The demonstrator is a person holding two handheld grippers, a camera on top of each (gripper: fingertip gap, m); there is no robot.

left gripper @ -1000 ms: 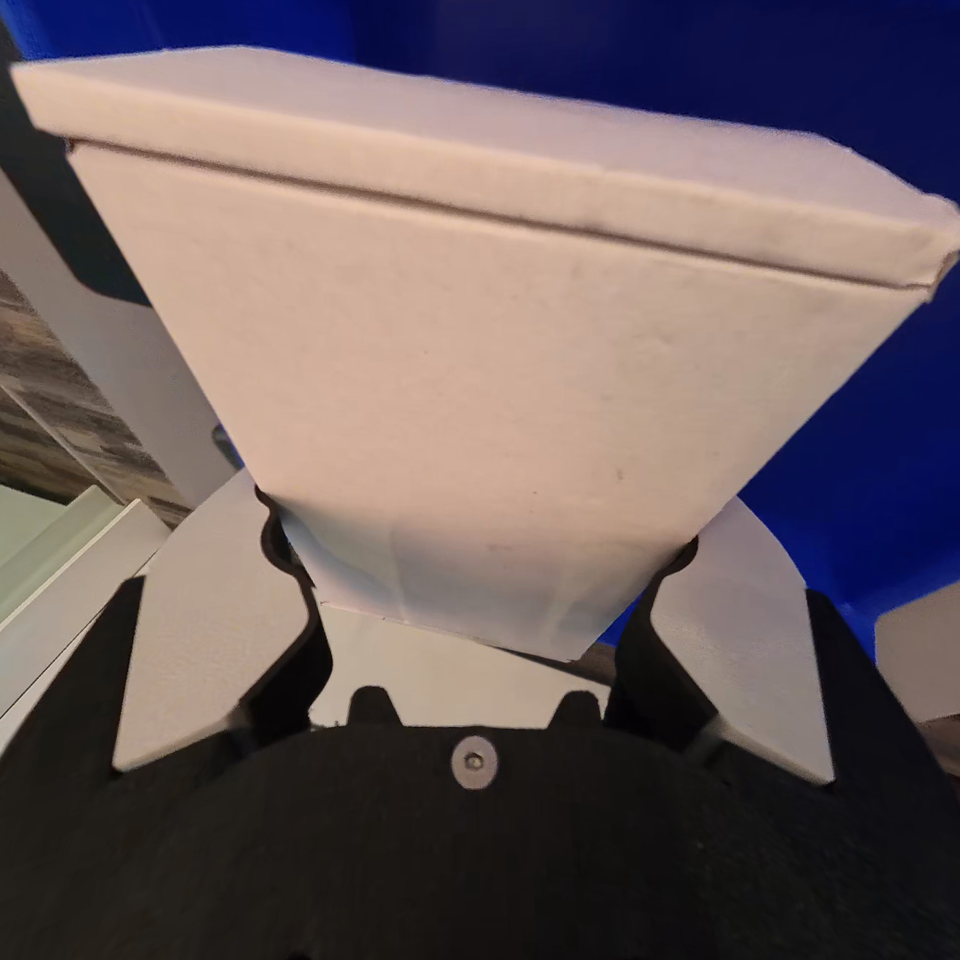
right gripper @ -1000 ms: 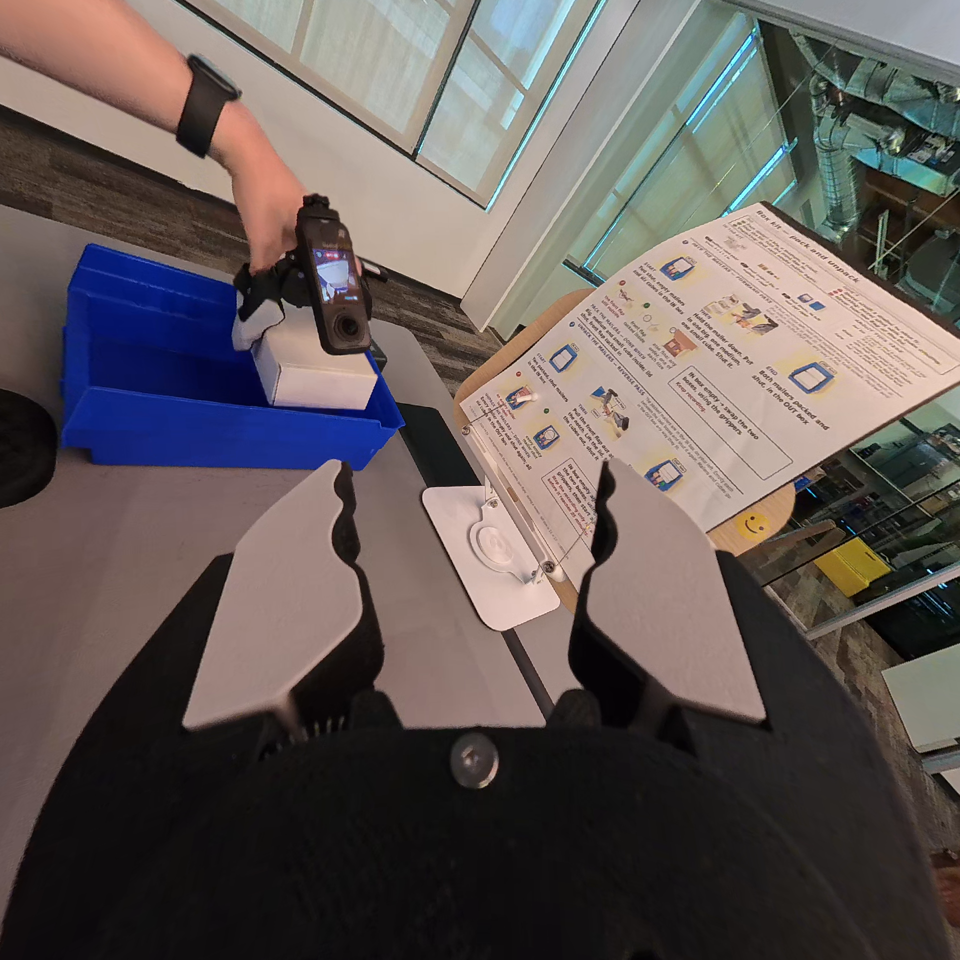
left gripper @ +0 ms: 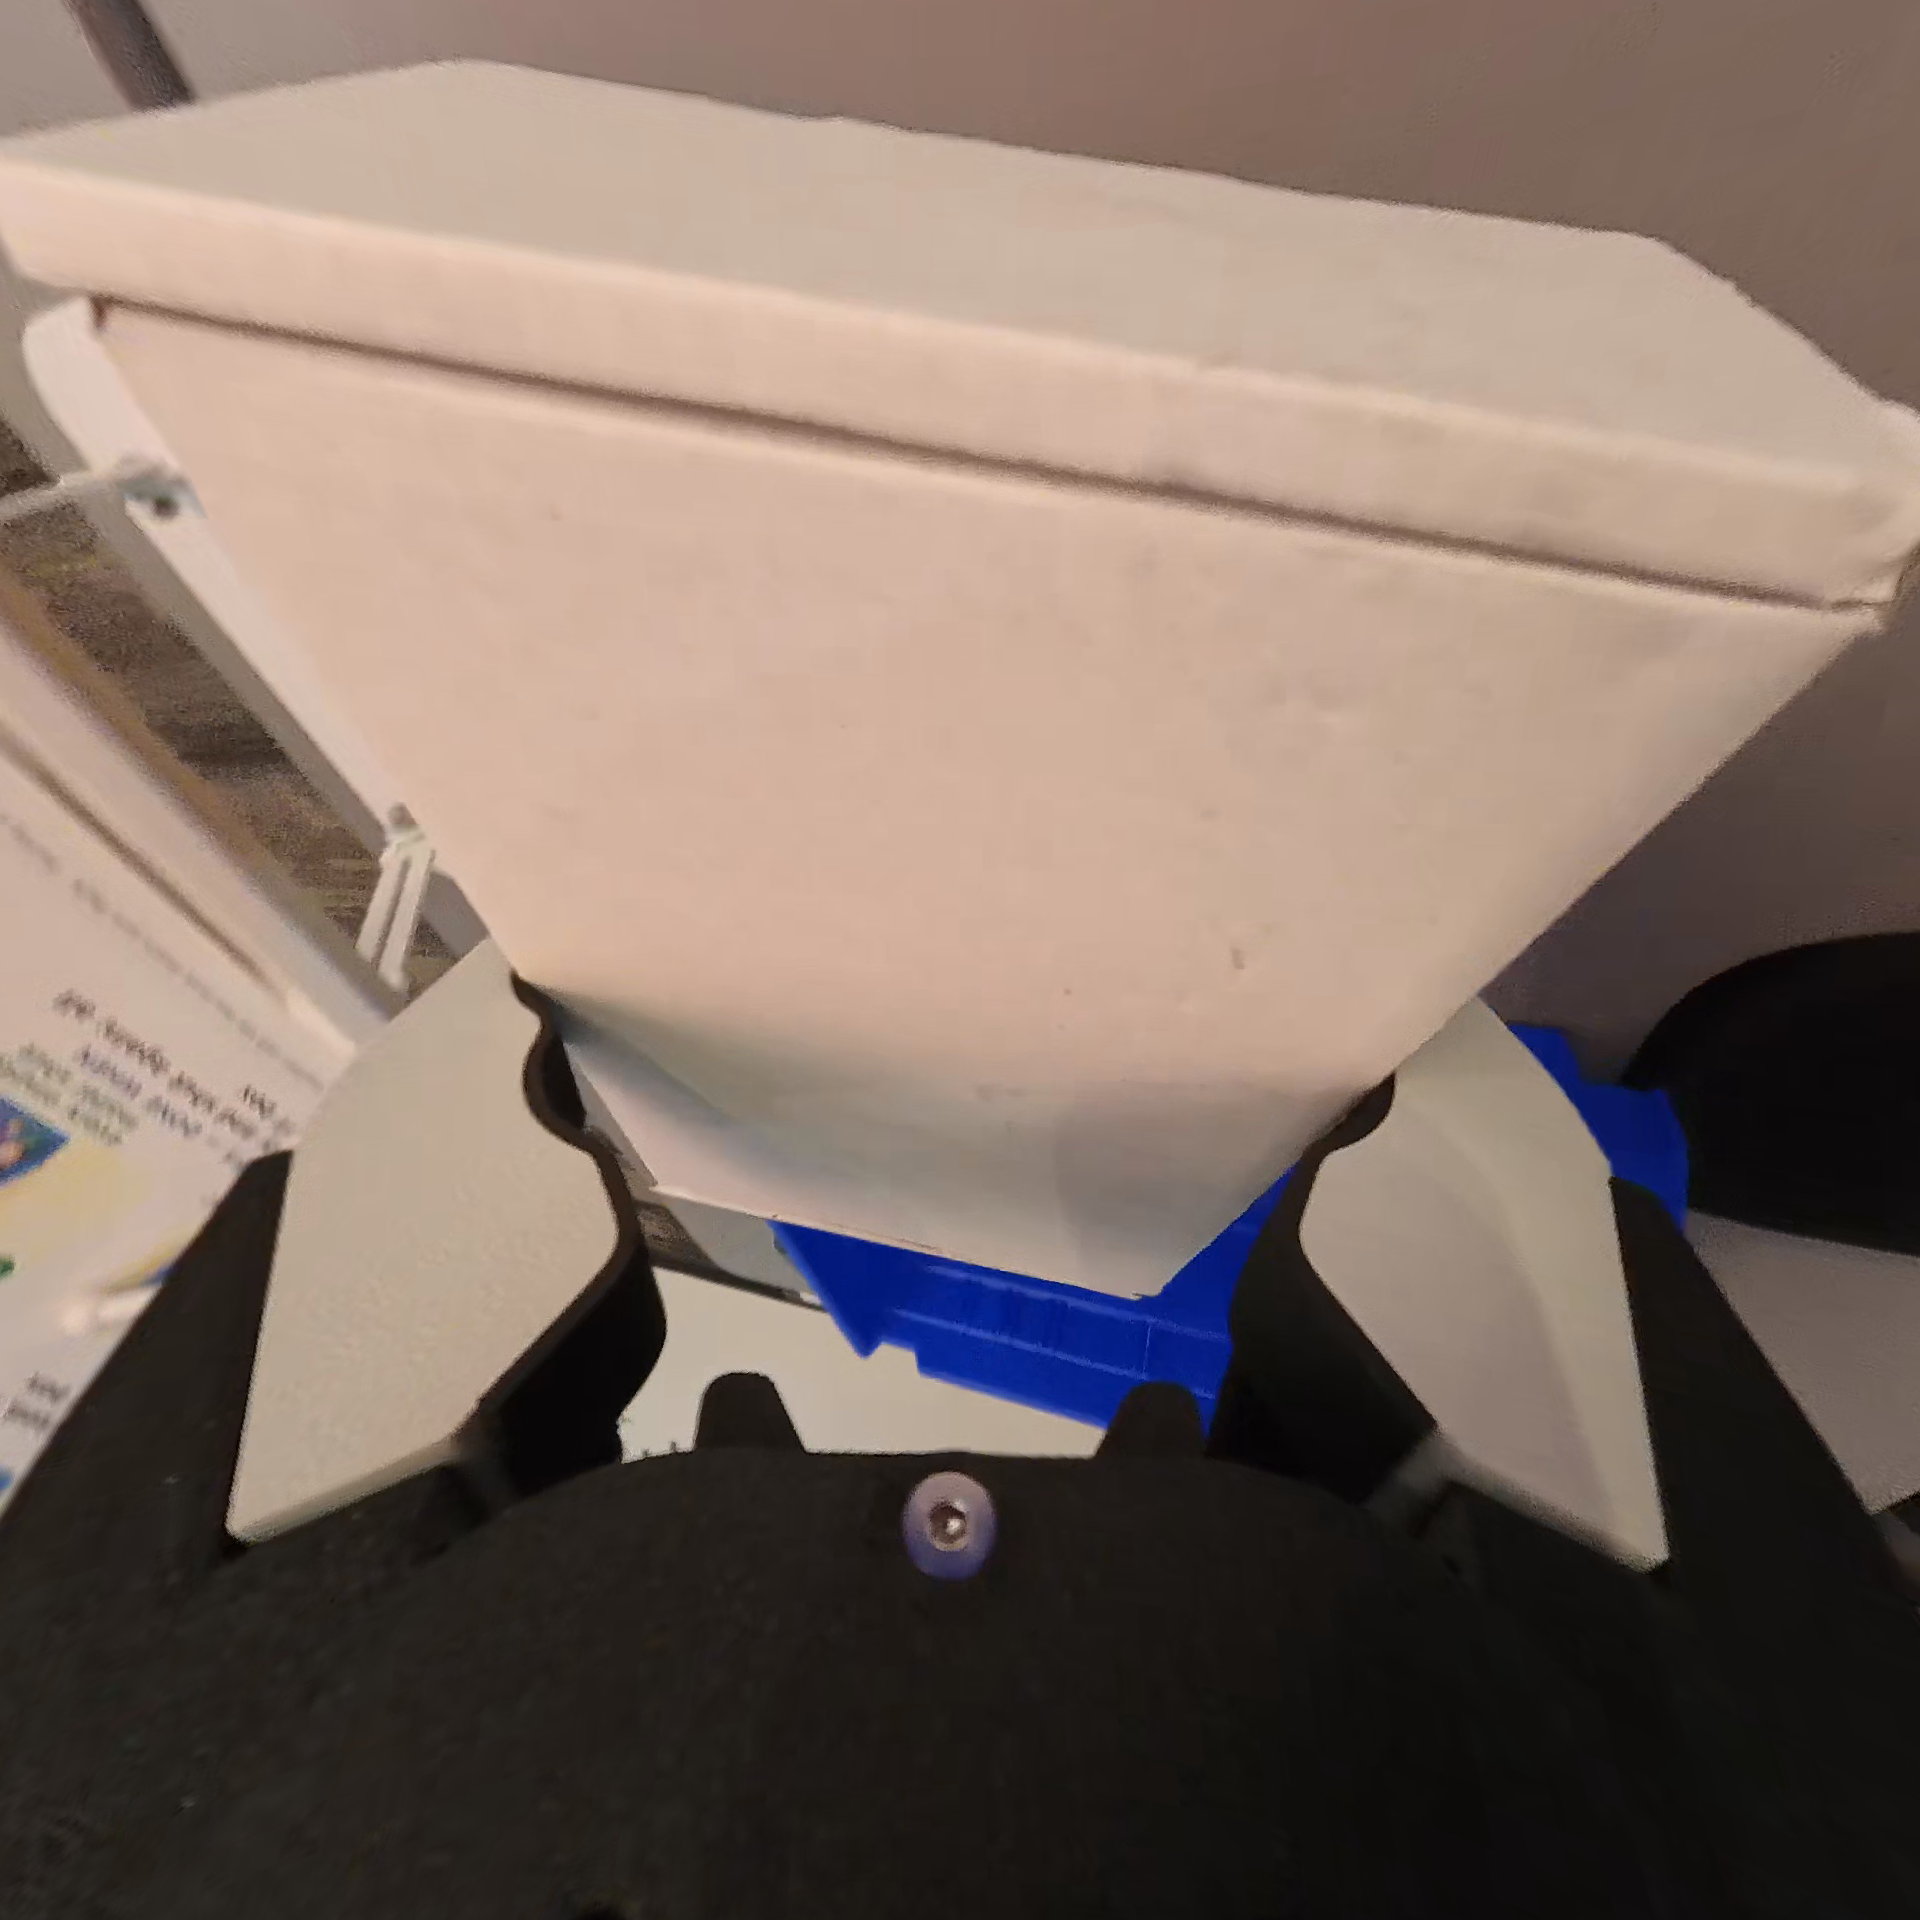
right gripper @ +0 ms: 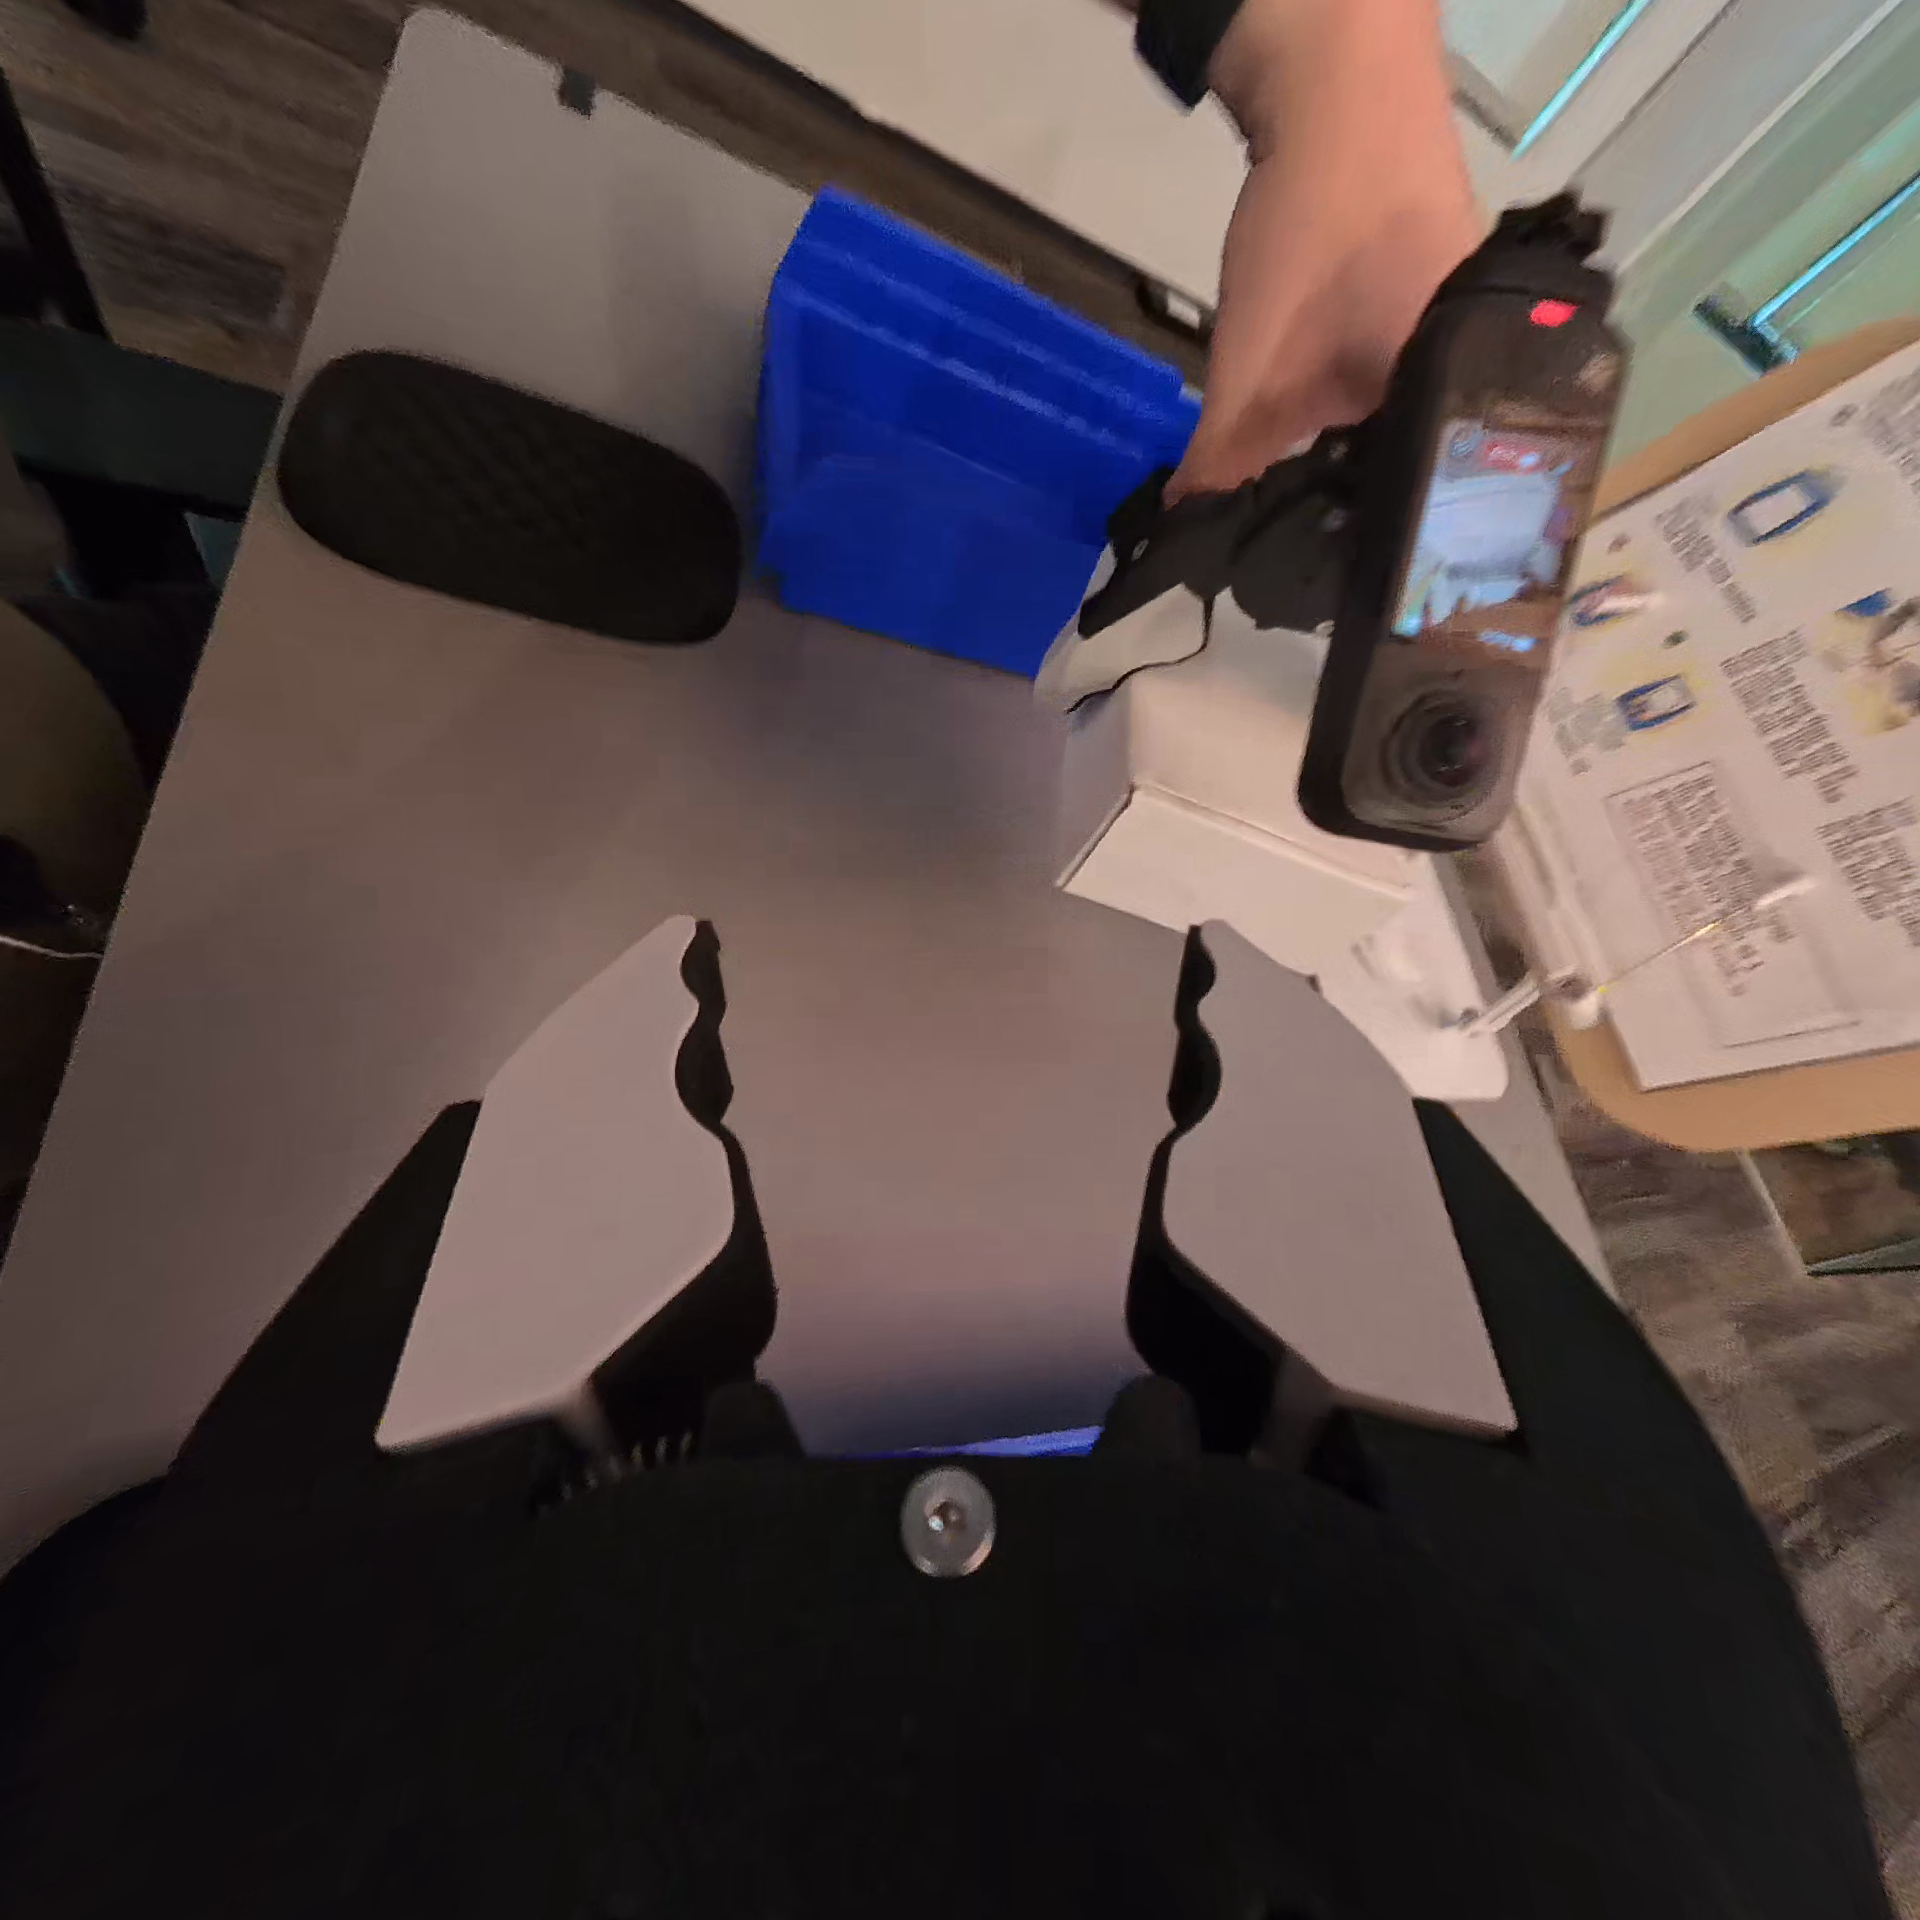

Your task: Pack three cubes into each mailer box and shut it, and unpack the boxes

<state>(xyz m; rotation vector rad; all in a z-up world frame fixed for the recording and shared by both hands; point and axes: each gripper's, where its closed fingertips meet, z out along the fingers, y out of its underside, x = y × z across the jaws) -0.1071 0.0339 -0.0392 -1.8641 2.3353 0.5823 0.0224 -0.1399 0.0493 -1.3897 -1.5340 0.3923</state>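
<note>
Between left gripper [left gripper: 951, 1081] jaws: white mailer box [left gripper: 831, 644] clamped (lid closed); right gripper [right gripper: 945, 997] jaws apart.

Left gripper [left gripper: 951, 1081] fingers clamped; right gripper [right gripper: 945, 997] fingers spread apart

On the counter [right gripper: 520, 883], the pad [right gripper: 509, 499] lies left of the bin [right gripper: 935, 416]. The box [right gripper: 1226, 831], between the left tongs [right gripper: 1122, 623], sits right of the bin, the sheet [right gripper: 1766, 727] farther right.
</note>
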